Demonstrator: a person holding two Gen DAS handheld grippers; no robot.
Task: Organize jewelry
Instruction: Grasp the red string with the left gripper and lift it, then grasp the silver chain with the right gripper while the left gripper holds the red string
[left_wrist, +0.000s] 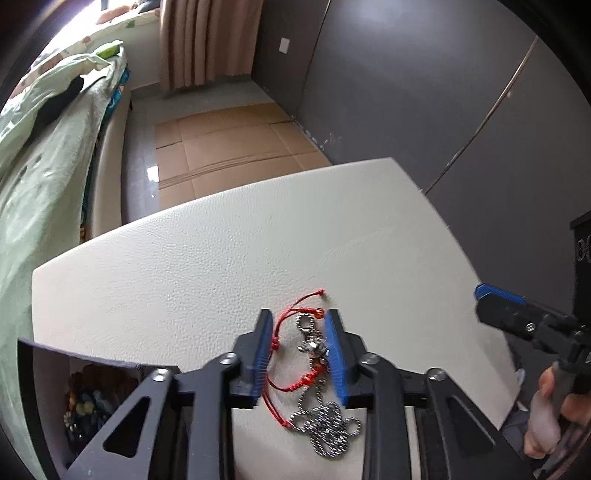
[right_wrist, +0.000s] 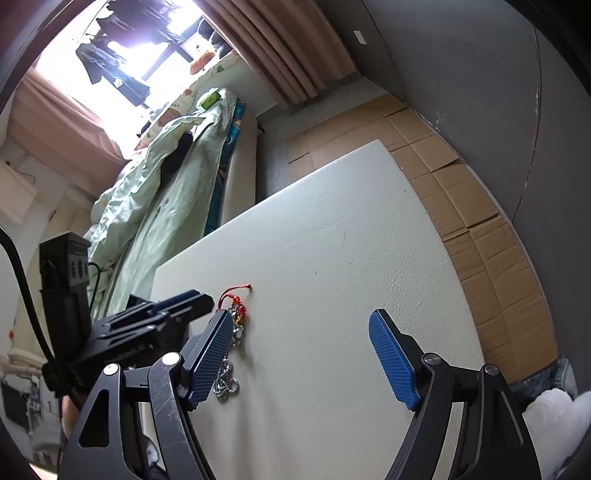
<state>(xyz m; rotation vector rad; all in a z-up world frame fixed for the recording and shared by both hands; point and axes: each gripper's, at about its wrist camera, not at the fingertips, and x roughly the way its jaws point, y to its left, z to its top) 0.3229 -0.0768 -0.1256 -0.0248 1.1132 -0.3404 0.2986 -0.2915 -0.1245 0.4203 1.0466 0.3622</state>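
A red cord bracelet (left_wrist: 286, 345) and a silver ball chain with a clasp (left_wrist: 325, 424) lie tangled together on the white table (left_wrist: 221, 258). My left gripper (left_wrist: 298, 325) hangs over them with its blue-padded jaws partly open on either side of the bracelet and clasp, holding nothing. In the right wrist view the same jewelry (right_wrist: 232, 332) lies left of centre. My right gripper (right_wrist: 303, 325) is wide open and empty, to the right of the jewelry. It also shows in the left wrist view (left_wrist: 498, 295) at the table's right edge.
A dark open box with beaded jewelry inside (left_wrist: 88, 398) sits at the table's near left corner. A bed with a green quilt (left_wrist: 44, 166) stands to the left. Flattened cardboard (left_wrist: 229, 144) covers the floor beyond the table. A dark wall (left_wrist: 424, 92) is on the right.
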